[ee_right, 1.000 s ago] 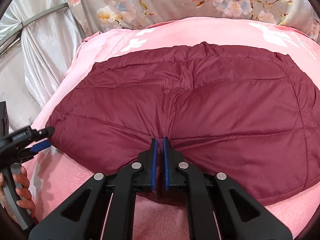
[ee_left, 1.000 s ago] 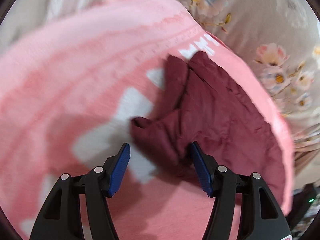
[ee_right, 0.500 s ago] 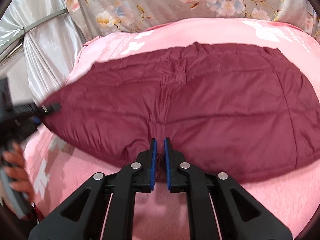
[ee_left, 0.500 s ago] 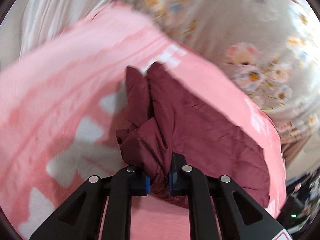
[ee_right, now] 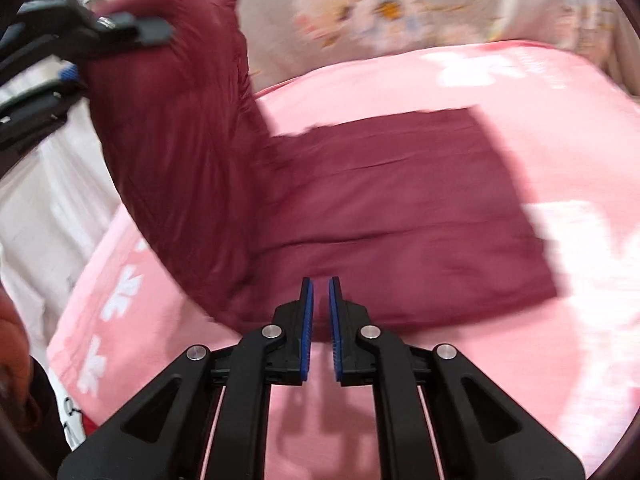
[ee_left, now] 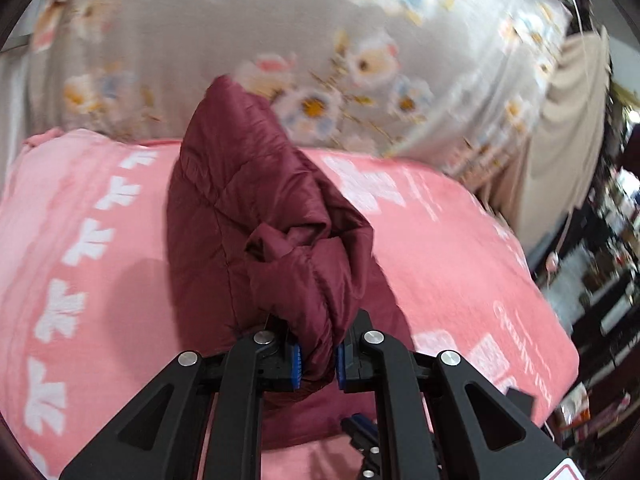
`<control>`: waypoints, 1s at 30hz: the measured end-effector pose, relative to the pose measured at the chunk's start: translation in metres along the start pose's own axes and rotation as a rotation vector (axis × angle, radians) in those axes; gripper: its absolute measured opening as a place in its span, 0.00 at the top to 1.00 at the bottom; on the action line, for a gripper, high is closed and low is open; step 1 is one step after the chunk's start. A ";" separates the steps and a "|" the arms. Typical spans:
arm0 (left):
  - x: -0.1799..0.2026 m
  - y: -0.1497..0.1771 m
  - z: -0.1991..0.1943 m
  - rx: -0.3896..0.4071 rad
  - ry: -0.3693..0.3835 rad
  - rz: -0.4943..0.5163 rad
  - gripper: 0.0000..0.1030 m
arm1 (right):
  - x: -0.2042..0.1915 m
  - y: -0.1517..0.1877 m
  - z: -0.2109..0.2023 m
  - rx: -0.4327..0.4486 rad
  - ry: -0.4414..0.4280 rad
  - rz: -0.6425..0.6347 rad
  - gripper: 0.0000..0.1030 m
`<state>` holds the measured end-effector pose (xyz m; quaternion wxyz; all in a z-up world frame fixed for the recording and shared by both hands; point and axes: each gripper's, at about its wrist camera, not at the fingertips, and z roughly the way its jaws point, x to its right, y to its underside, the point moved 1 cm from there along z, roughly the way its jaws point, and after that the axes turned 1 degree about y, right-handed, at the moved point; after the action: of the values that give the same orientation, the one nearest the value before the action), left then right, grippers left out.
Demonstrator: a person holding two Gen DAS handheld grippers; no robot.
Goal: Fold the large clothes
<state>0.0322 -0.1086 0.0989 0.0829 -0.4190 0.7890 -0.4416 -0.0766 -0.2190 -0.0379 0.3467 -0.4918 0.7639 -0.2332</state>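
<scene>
The maroon jacket (ee_right: 400,208) lies on the pink blanket (ee_right: 560,360), one end raised by your left gripper (ee_left: 318,364), pinching its bunched edge. Your right gripper (ee_right: 318,320), nearly closed, holds nothing. Judging by this, the fold-over is started, unfinished.

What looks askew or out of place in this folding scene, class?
Nothing damaged or spilled. The maroon jacket is only half flat: the left gripper holds one end bunched above the pink blanket.
</scene>
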 end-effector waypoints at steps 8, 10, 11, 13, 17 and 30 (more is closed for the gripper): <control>0.074 0.072 0.128 -0.309 -0.001 0.046 0.82 | 0.092 -0.004 -0.058 0.092 0.216 0.147 0.70; 0.081 0.071 0.116 -0.291 0.020 0.057 0.71 | 0.102 -0.009 -0.072 0.125 0.235 0.158 0.61; 0.082 0.065 0.100 -0.279 0.065 0.047 0.65 | 0.103 -0.013 -0.075 0.139 0.237 0.157 0.57; 0.079 0.048 0.069 -0.206 0.129 0.026 0.46 | 0.100 -0.024 -0.084 0.174 0.232 0.141 0.56; 0.059 0.014 0.013 0.026 -0.056 0.067 0.27 | 0.083 -0.045 -0.086 0.219 0.165 0.092 0.46; -0.051 0.049 0.071 -0.233 -0.391 -0.104 0.41 | 0.062 -0.052 0.008 0.018 0.066 0.019 0.89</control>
<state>0.0715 -0.1028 0.0068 0.1625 -0.5434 0.7810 -0.2616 -0.0569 -0.2972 -0.0262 0.3279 -0.4737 0.7773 -0.2528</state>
